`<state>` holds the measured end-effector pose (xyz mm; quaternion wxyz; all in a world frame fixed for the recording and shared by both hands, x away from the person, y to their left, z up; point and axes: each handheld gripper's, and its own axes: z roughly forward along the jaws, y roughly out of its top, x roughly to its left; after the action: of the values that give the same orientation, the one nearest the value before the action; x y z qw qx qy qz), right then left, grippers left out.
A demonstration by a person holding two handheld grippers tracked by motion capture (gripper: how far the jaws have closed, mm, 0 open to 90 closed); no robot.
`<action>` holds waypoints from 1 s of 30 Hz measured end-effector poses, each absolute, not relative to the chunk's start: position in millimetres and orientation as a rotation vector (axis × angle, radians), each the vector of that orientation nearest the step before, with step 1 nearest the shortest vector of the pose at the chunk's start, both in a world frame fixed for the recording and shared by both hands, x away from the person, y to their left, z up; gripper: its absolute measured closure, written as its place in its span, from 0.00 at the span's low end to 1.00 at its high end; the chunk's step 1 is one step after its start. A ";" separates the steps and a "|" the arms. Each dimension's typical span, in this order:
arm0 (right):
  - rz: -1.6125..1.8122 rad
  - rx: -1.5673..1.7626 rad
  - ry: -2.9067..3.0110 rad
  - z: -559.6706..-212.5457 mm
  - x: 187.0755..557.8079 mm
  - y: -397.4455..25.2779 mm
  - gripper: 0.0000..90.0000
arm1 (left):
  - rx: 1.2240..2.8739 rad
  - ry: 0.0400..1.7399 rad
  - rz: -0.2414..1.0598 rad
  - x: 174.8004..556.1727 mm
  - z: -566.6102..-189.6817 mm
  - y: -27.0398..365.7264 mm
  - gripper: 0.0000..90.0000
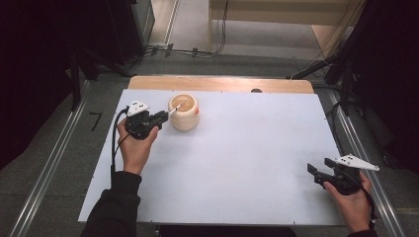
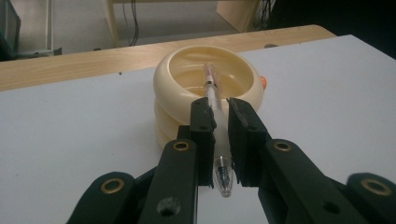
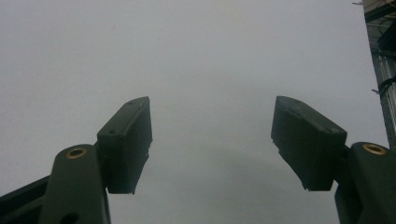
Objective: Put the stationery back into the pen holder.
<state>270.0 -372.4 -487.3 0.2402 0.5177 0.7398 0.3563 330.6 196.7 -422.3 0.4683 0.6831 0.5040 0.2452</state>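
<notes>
Left gripper view: left gripper (image 2: pixel 218 112) clamps clear plastic pen (image 2: pixel 214 100) over ribbed cream cup (image 2: pixel 177 93); right gripper (image 3: pixel 212 135) gapes.

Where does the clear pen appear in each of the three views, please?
High view: the pen lies left of centre at the far side, between the left gripper and the cream holder, its tip over the rim.
Left gripper view: centre, pen clamped between the black fingers, pointing into the holder.
Right gripper view: not in it.
Shared landmark: the white table.
</notes>
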 end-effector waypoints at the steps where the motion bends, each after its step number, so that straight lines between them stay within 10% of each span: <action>1: 0.975 1.417 2.025 -487.3 270.0 -372.4 0.31 | 1.669 1.236 0.604 331.5 -421.6 196.6 0.91; 18: 0.977 1.413 2.025 -487.3 270.0 -372.4 0.31 | 1.600 1.213 0.625 352.5 -403.6 183.6 0.90; 30: 0.975 1.412 2.026 -487.4 270.1 -372.7 0.31 | 1.521 1.191 0.691 327.0 -416.1 179.9 0.67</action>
<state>270.1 -372.7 -487.4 0.2411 0.5161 0.7406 0.3564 327.0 179.9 -416.1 0.5184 0.6340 0.4965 0.2878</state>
